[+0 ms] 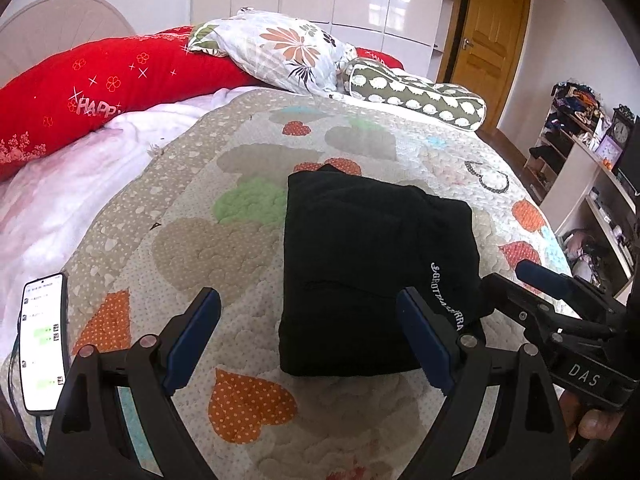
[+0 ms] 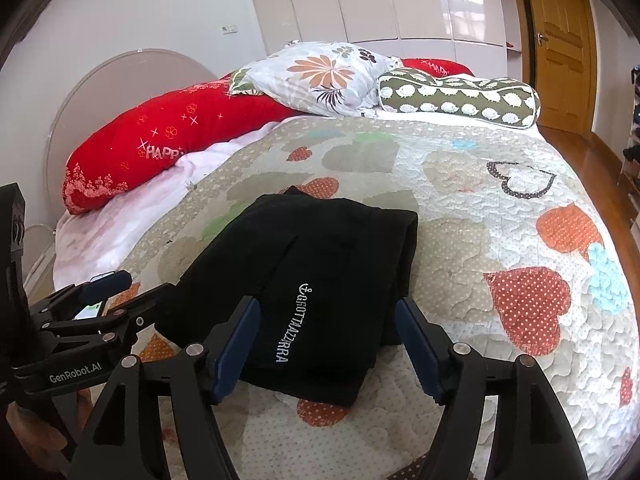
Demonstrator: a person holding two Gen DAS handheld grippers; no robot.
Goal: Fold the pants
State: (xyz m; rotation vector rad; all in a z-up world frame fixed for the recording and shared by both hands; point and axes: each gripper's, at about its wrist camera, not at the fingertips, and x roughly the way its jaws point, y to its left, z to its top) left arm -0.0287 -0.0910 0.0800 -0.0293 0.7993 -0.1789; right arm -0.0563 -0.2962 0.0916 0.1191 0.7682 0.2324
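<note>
left wrist view: left gripper [image 1: 308, 336] jaws spread wide, nothing between the blue pads, held above the quilt [image 1: 224, 248]. black pants [image 1: 360, 272] lie folded into a compact rectangle on the quilt just ahead of the gripper, toward its right finger, whose tip overlaps the near right corner of the fabric in the picture; contact cannot be told. white lettering runs along the pants' right side. a lit phone [image 1: 43, 340] lies on the bed edge left of the gripper, with a cable at its near end. right gripper [image 1: 532, 280] comes in from the right, close to the pants' right edge, with part of a hand [image 1: 592, 420] under it. far ahead are a red pillow [image 1: 100, 92], a floral pillow [image 1: 280, 52] and a green bolster [image 1: 416, 96]; shelves stand at far right. right wrist view: right gripper [image 2: 324, 340] jaws apart, pads not pressing anything, and the folded pants [image 2: 320, 264] lie directly ahead, their near lettered end showing between the two fingers. left gripper [image 2: 116, 292] sits off to the left beside the pants' left edge, phone partly hidden behind it. quilt with hearts is bare to the right of the gripper; same pillows far ahead, wooden door at far right.
</note>
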